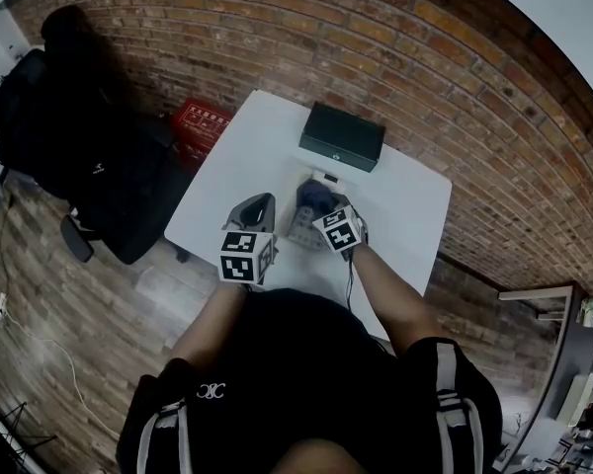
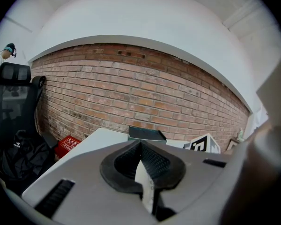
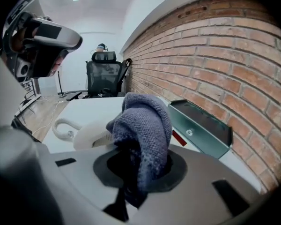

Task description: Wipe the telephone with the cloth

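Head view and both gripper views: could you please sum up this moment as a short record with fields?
Table: white
Telephone: white, mid-table
Cloth: blue, bunched, over the telephone, contact unclear
Right gripper: shut on the cloth
Left gripper: jaws together, empty, left of the telephone
Box: dark green, far side of table

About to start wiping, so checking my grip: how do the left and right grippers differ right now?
The right gripper is shut on the blue cloth; the left gripper is shut on nothing. The right gripper sits at the telephone; the left gripper hangs beside it over bare table. Both are over the same white table.
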### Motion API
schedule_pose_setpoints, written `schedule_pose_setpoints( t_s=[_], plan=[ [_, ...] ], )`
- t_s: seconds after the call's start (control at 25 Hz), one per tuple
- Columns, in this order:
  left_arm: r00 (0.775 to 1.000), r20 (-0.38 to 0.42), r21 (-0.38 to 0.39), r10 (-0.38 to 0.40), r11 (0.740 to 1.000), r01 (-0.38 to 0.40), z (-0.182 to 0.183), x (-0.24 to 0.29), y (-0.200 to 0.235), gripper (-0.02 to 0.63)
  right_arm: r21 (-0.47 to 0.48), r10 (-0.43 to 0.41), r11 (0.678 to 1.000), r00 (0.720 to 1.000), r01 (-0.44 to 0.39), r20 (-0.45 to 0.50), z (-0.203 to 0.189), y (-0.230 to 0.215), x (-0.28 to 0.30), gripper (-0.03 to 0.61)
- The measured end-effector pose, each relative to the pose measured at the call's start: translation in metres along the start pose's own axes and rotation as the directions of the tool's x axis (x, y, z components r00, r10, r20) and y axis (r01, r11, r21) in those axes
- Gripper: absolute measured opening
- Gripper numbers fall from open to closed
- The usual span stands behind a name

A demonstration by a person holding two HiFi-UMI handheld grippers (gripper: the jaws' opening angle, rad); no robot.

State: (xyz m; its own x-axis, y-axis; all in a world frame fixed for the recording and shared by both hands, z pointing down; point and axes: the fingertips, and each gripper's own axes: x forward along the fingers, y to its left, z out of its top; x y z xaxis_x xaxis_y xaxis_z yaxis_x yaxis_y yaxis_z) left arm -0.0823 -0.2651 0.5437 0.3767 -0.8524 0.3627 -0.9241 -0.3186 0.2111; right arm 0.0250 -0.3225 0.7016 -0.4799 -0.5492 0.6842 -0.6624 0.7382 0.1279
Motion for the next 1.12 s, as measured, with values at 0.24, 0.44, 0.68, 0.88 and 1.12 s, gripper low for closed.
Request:
schedule_pose_setpoints(
  t_s=[0.24, 0.44, 0.68, 0.88, 1.12],
  plan=[
    [1.0, -0.015, 0.006, -0.003, 1.0, 0.003, -0.003, 0.007, 0.002, -0.005, 0.021, -0.062, 0.998, 0.998, 0.062, 0.029, 0.007, -0.023, 0.005, 0.044],
    [1.0, -0.022, 0.01, -0.001, 1.0, 0.001, -0.004, 0.011, 0.006, -0.005, 0.035, -0.116, 0.993, 0.992, 0.114, 0.059, 0.008, -0.038, 0.012, 0.044],
    [0.999, -0.04, 0.008, 0.002, 1.0, -0.002, -0.003, 0.017, 0.009, -0.005, 0.073, -0.155, 0.986, 0.984, 0.149, 0.087, 0.011, -0.055, 0.015, 0.044],
    [0.999, -0.041, 0.02, -0.003, 1.0, 0.004, -0.003, 0.022, 0.011, -0.005, 0.113, -0.166, 0.981, 0.981, 0.155, 0.097, 0.019, -0.065, 0.007, 0.044],
    [0.999, -0.039, 0.021, -0.011, 1.0, 0.011, -0.003, 0.022, 0.009, -0.005, 0.116, -0.184, 0.978, 0.978, 0.173, 0.095, 0.014, -0.072, 0.005, 0.045]
  ],
)
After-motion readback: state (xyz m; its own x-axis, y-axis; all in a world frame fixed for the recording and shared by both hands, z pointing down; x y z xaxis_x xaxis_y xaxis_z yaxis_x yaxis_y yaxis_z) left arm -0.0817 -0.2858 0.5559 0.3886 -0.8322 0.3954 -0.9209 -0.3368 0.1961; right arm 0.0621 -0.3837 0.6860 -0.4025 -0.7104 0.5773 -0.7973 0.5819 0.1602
